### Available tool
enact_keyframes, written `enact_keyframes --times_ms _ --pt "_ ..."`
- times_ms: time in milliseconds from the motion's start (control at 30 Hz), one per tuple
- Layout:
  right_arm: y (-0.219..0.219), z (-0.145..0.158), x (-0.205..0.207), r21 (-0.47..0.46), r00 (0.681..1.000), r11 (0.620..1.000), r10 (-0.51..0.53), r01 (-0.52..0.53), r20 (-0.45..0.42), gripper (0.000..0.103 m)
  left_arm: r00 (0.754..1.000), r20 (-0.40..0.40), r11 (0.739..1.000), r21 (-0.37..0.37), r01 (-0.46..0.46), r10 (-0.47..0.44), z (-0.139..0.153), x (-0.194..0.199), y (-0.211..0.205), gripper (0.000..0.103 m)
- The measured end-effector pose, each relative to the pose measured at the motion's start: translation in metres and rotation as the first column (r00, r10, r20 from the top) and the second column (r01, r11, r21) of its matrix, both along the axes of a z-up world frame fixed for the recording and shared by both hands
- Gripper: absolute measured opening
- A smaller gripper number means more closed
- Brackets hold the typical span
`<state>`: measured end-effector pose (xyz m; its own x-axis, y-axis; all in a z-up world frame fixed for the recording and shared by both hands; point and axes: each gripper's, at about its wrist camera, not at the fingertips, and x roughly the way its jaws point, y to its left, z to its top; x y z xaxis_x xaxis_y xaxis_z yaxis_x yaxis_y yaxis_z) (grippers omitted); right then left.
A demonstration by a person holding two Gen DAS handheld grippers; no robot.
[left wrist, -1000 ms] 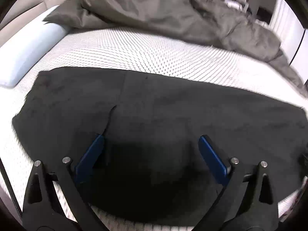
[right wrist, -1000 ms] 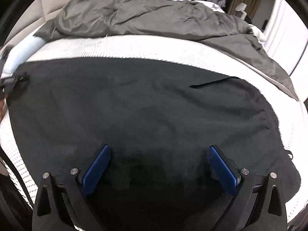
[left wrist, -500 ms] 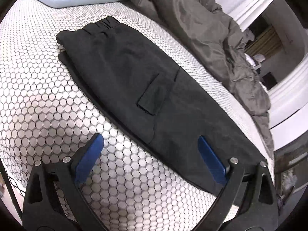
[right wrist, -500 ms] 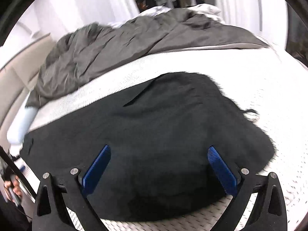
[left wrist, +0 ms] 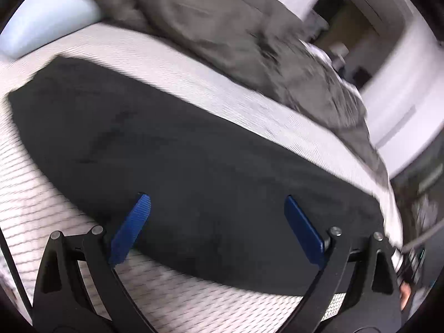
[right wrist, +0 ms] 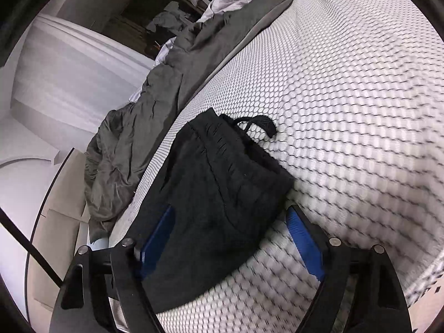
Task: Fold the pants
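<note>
Black pants (left wrist: pixel 194 155) lie flat in a long strip on the white honeycomb-patterned mattress (left wrist: pixel 33 194). My left gripper (left wrist: pixel 216 222) is open and empty, hovering over the near long edge of the pants. In the right wrist view the pants' waistband end (right wrist: pixel 222 183) with its drawstring loop (right wrist: pixel 258 123) lies between the blue pads of my right gripper (right wrist: pixel 230 238), which is open and empty just above the fabric. The left wrist view is motion-blurred.
A crumpled grey duvet (left wrist: pixel 249 36) lies along the far side of the bed and shows in the right wrist view (right wrist: pixel 144 116). A pale blue pillow (left wrist: pixel 47 27) sits at the far left. The mattress edge (right wrist: pixel 421 283) drops off at the lower right.
Both grippers have swung quickly. The left view now looks along the pants' long edge; the right has turned toward the waistband end. Both stay open and empty.
</note>
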<state>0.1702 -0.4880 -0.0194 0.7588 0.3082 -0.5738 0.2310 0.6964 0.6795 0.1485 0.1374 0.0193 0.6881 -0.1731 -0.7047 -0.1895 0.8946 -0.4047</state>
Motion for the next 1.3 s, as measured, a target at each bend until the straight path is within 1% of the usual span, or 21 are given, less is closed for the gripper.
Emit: enact_keyframes --times_ms 33,67,100,167,233,300,400,533,600,700,767,833,933,1033,1067,1133,1167,1200,1233,1267,1300 --pt "0.003 0.000 0.009 -0.004 1.000 1.000 0.011 -0.011 0.012 0.082 0.999 -0.006 0.999 0.024 0.047 -0.047 -0.003 0.010 -0.017 0.096" --pt "0.005 -0.001 0.015 -0.015 1.000 1.000 0.012 -0.012 0.020 0.073 0.997 -0.010 0.997 0.036 0.075 -0.075 -0.005 0.017 -0.028 0.096" --pt "0.007 -0.001 0.022 -0.036 1.000 0.999 0.002 -0.001 0.023 0.054 0.994 -0.017 0.992 0.051 0.112 -0.111 -0.010 0.024 -0.042 0.096" --pt "0.008 -0.007 0.030 -0.076 0.999 0.996 -0.047 0.047 0.007 0.035 0.985 -0.049 0.984 0.070 0.166 -0.163 -0.019 0.028 -0.062 0.096" --pt "0.011 -0.011 0.032 -0.066 0.998 0.996 -0.056 0.057 0.024 0.026 0.978 -0.081 0.977 0.082 0.197 -0.190 -0.026 0.026 -0.072 0.096" --pt "0.016 -0.003 0.030 -0.075 0.997 0.996 -0.049 0.053 0.062 0.024 0.977 -0.101 0.974 0.114 0.197 -0.186 -0.036 0.023 -0.076 0.096" --pt "0.031 0.018 0.025 -0.078 0.989 0.996 -0.019 0.031 0.145 0.022 0.969 -0.118 0.955 0.178 0.237 -0.218 -0.044 0.021 -0.083 0.096" --pt "0.078 0.058 0.021 -0.179 0.968 0.983 0.091 -0.049 0.236 0.022 0.974 -0.107 0.963 0.163 0.215 -0.199 -0.043 0.008 -0.075 0.096" --pt "0.109 0.073 0.024 -0.218 0.957 0.972 0.145 -0.090 0.252 0.022 0.978 -0.113 0.970 0.148 0.194 -0.178 -0.043 0.011 -0.070 0.096" --pt "0.181 0.094 0.036 -0.294 0.922 0.936 0.276 -0.194 0.271 0.022 0.980 -0.107 0.978 0.104 0.180 -0.169 -0.041 0.017 -0.060 0.096" --pt "0.237 0.104 0.048 -0.346 0.883 0.892 0.389 -0.290 0.263 0.022 0.982 -0.101 0.982 0.081 0.169 -0.161 -0.040 0.018 -0.052 0.096" --pt "0.297 0.108 0.061 -0.388 0.829 0.836 0.501 -0.389 0.248 0.022 0.984 -0.099 0.985 0.074 0.153 -0.145 -0.039 0.020 -0.044 0.096" --pt "0.369 0.095 0.072 -0.405 0.737 0.732 0.651 -0.548 0.181 0.027 0.990 -0.088 0.992 0.048 0.113 -0.108 -0.037 0.018 -0.027 0.096" --pt "0.420 0.057 0.085 -0.403 0.642 0.590 0.766 -0.699 0.008 0.057 0.995 -0.070 0.997 -0.004 0.076 -0.076 -0.036 0.016 -0.009 0.096" --pt "0.431 0.041 0.082 -0.420 0.625 0.550 0.779 -0.722 -0.054 0.057 0.995 -0.067 0.998 -0.018 0.068 -0.069 -0.036 0.015 -0.004 0.096" --pt "0.431 0.029 0.080 -0.422 0.620 0.535 0.780 -0.732 -0.086 0.058 0.996 -0.062 0.997 -0.044 0.065 -0.068 -0.037 0.015 0.001 0.096" --pt "0.424 0.027 0.081 -0.401 0.621 0.544 0.779 -0.737 -0.086 0.061 0.996 -0.059 0.996 -0.053 0.066 -0.069 -0.036 0.015 0.002 0.096" --pt "0.416 0.027 0.079 -0.383 0.632 0.563 0.772 -0.732 -0.072 0.070 0.996 -0.056 0.995 -0.067 0.071 -0.075 -0.036 0.015 0.002 0.094" --pt "0.403 0.030 0.076 -0.372 0.657 0.598 0.752 -0.710 -0.046 0.075 0.995 -0.048 0.992 -0.095 0.087 -0.091 -0.035 0.015 0.001 0.087" --pt "0.392 0.031 0.075 -0.374 0.684 0.626 0.728 -0.684 -0.031 0.083 0.993 -0.040 0.987 -0.124 0.104 -0.110 -0.034 0.015 -0.001 0.085" --pt "0.379 0.033 0.076 -0.385 0.725 0.663 0.688 -0.642 -0.024 0.085 0.991 -0.038 0.981 -0.147 0.123 -0.130 -0.033 0.015 -0.003 0.084"
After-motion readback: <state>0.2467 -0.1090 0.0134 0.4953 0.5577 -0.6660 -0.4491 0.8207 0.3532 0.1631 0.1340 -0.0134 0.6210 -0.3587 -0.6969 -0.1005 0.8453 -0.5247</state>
